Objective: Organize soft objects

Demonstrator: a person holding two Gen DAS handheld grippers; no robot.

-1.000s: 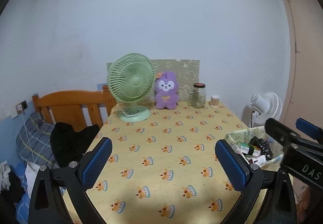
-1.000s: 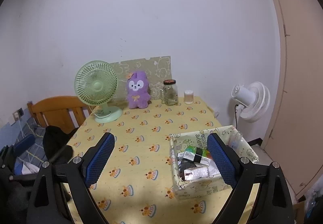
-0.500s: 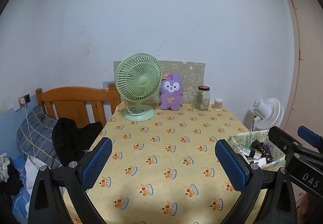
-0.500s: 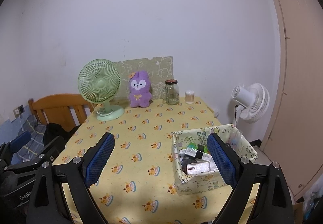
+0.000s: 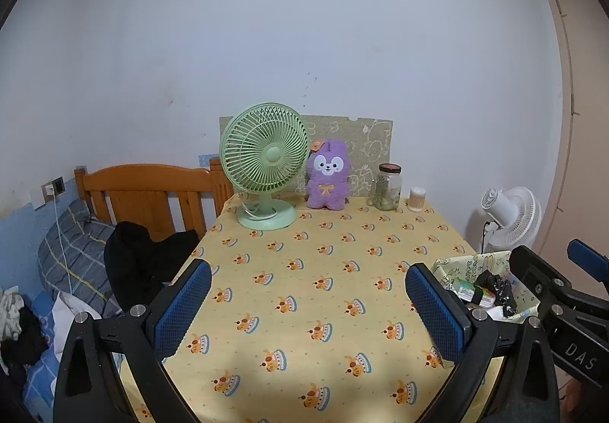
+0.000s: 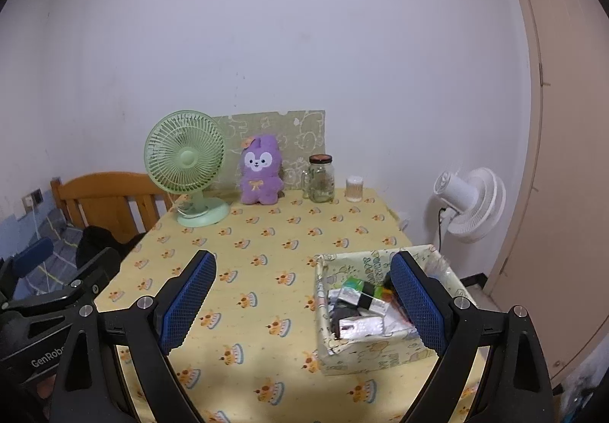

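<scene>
Both grippers spread wide, holding nothing: left gripper (image 5: 304, 305) and right gripper (image 6: 304, 299) above table's (image 5: 304, 270) near edge. Purple plush (image 5: 328, 175) upright at far edge, between green fan (image 5: 264, 164) and jar (image 5: 388, 187). Box (image 6: 380, 347) at near right corner.

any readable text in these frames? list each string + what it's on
"DAS": white letters on the black body of the right tool, left wrist view; cut off at the frame edge.
"GenRob": white letters on the black body of the left tool, right wrist view; the rest is hidden.
Green lettering on the inner wall of the patterned box: too distorted to read.
Packets in the box, jar lid: too small to read.
</scene>
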